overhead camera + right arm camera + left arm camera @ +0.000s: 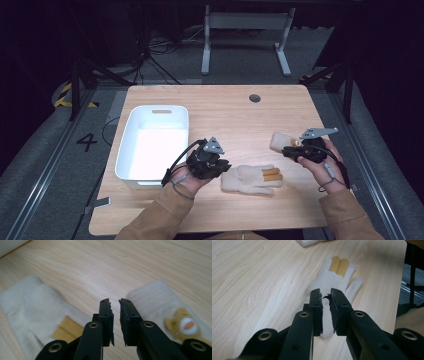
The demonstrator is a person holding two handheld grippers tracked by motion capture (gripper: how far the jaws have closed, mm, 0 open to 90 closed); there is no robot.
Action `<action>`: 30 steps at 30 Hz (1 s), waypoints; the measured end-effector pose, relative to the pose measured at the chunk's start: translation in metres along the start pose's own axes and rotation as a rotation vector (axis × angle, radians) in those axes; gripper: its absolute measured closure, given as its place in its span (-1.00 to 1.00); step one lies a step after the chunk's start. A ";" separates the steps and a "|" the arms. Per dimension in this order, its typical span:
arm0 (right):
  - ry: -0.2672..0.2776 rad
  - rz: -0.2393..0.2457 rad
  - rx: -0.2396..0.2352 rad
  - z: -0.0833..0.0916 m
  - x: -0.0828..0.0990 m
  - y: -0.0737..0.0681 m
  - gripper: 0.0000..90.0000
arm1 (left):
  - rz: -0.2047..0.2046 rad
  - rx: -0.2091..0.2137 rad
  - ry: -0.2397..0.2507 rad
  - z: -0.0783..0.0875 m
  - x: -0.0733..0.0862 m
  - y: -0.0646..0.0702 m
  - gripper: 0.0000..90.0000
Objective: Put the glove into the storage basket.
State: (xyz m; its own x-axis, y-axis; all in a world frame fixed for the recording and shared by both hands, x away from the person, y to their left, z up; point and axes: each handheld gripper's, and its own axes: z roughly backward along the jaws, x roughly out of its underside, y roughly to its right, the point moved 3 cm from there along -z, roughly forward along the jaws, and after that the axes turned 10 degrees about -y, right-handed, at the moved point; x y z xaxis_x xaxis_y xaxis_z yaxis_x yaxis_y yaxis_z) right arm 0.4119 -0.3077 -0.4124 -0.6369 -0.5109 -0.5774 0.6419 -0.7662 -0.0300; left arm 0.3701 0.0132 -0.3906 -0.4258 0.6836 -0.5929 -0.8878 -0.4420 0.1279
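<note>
A cream knit glove (252, 178) with two tan fingers lies flat near the table's front edge. My left gripper (225, 164) is at its cuff end; in the left gripper view the jaws (326, 293) stand a narrow gap apart above the glove (332, 277), with nothing pinched. A second cream glove (280, 140) lies to the right, partly under my right gripper (288, 152). In the right gripper view that gripper (115, 302) hovers, slightly open and empty, over bare wood between the tan-fingered glove (32, 302) and the one with a bear face (162, 300).
A white plastic bin (129, 131) stands on the left half of the wooden table (225, 110). A round cable hole (254, 98) is near the far edge. A grey table frame (245, 22) stands on the floor beyond.
</note>
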 end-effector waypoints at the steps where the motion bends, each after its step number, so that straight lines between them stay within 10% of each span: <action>1: 0.013 -0.020 0.014 0.003 0.002 0.006 0.72 | -0.001 0.001 0.001 0.000 0.001 -0.001 0.77; 14: 0.040 -0.166 0.085 0.005 0.022 0.055 0.48 | 0.013 -0.007 0.009 0.004 0.008 -0.001 0.72; 30: 0.010 -0.177 0.159 -0.020 0.029 0.081 0.20 | 0.021 -0.022 0.002 0.006 0.018 0.000 0.69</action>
State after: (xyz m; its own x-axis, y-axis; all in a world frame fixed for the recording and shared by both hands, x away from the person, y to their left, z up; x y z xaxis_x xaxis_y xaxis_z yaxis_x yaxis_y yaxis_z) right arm 0.4543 -0.3771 -0.4479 -0.7290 -0.3599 -0.5823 0.4445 -0.8958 -0.0028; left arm 0.3609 0.0293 -0.3962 -0.4438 0.6731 -0.5916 -0.8747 -0.4687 0.1230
